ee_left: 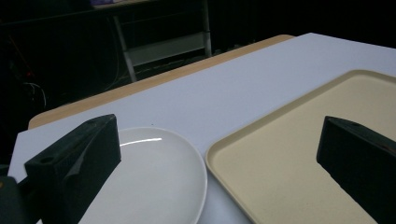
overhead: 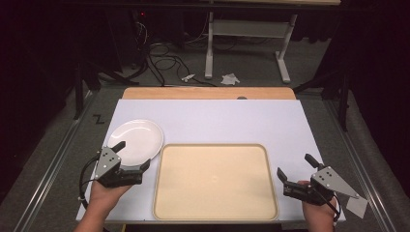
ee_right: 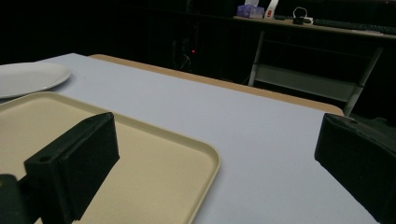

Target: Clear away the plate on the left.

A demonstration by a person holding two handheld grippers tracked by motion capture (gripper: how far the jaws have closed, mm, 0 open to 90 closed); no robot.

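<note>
1. From above, the left tongs (overhead: 133, 157) sit at the lower left of the frame, jaws spread wide and holding nothing, one jaw over the near rim of the white plate (overhead: 135, 135).
2. The plate lies bare on the white table (overhead: 217, 121), left of centre, its edge just beside the far left corner of the beige tray (overhead: 215, 181).
3. The tray lies flat at lower centre with nothing on it.
4. The right tongs (overhead: 295, 168) hover at the lower right, just off the tray's right edge, jaws likewise spread and holding nothing.
5. In the left gripper view the plate (ee_left: 149, 177) lies at lower left and the tray (ee_left: 289, 154) at lower right.
</note>
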